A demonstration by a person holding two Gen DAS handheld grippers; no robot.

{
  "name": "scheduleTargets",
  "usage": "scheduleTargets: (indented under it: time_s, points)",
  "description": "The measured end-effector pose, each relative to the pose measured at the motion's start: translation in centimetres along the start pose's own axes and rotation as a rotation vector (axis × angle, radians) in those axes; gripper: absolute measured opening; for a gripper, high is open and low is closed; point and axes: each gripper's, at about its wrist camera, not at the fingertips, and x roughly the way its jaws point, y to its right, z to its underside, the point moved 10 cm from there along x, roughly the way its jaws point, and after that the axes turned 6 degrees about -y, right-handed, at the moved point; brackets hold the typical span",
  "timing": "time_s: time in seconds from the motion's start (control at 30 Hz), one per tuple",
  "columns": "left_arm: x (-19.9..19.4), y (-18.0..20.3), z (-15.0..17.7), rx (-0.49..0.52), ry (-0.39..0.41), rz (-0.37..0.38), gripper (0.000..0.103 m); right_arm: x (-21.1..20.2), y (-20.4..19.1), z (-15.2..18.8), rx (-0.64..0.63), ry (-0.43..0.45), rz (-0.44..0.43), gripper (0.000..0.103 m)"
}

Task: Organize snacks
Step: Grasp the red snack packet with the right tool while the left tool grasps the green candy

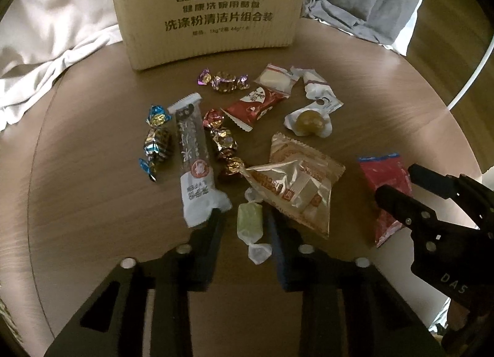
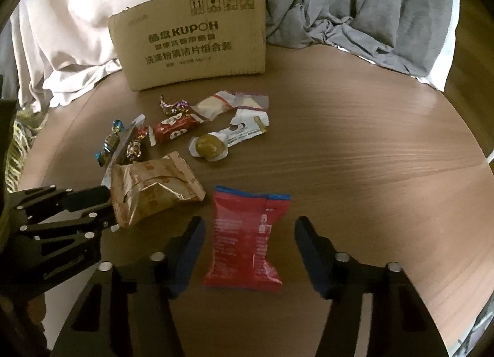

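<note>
The left tool [image 1: 244,221] stands partly open, its fingers on either side of a pale green wrapped candy [image 1: 249,220] lying on the round wooden table [image 1: 92,202], not clamped. The right tool [image 2: 249,235] stands wide open around a red snack packet [image 2: 247,239], touching nothing. A tan biscuit pack [image 1: 296,184] lies just beside the candy. Foil candies [image 1: 223,141] lie nearby. A cardboard box [image 1: 210,11] stands upright at the far edge.
</note>
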Motion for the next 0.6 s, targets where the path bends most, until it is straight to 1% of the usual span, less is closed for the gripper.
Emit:
scheduleTargets:
  time_s: [0.07,0.13,0.17,0.3,0.33,0.37,0.5,0.6]
  points:
    - [0.0,0.0,0.1,-0.005,0.005,0.004,0.025,0.1,-0.1,0.0,-0.003,-0.003,-0.001,0.056]
    - [0.1,0.1,0.0,-0.002,0.008,0.004,0.02,0.2,-0.1,0.0,-0.009,-0.006,-0.003,0.05]
    - [0.0,0.1,0.0,-0.002,0.009,0.006,0.019,0.3,-0.2,0.0,-0.012,-0.009,-0.004,0.048]
    - [0.0,0.4,0.2,0.004,0.009,0.012,0.018,0.3,-0.2,0.1,-0.017,-0.005,-0.005,0.046]
    - [-0.1,0.4,0.2,0.004,0.011,0.014,0.018,0.2,-0.3,0.2,-0.022,-0.004,-0.005,0.04]
    - [-0.4,0.4,0.2,0.005,0.015,0.012,0.018,0.2,-0.3,0.2,-0.023,-0.003,-0.008,0.036]
    - [-1.4,0.3,0.4,0.0,0.039,0.002,0.018,-0.3,-0.3,-0.1,-0.029,0.012,-0.01,0.036]
    - [-2.6,0.0,0.4,0.006,0.072,-0.03,0.018,-0.8,-0.5,-0.2,-0.036,0.026,-0.019,0.036]
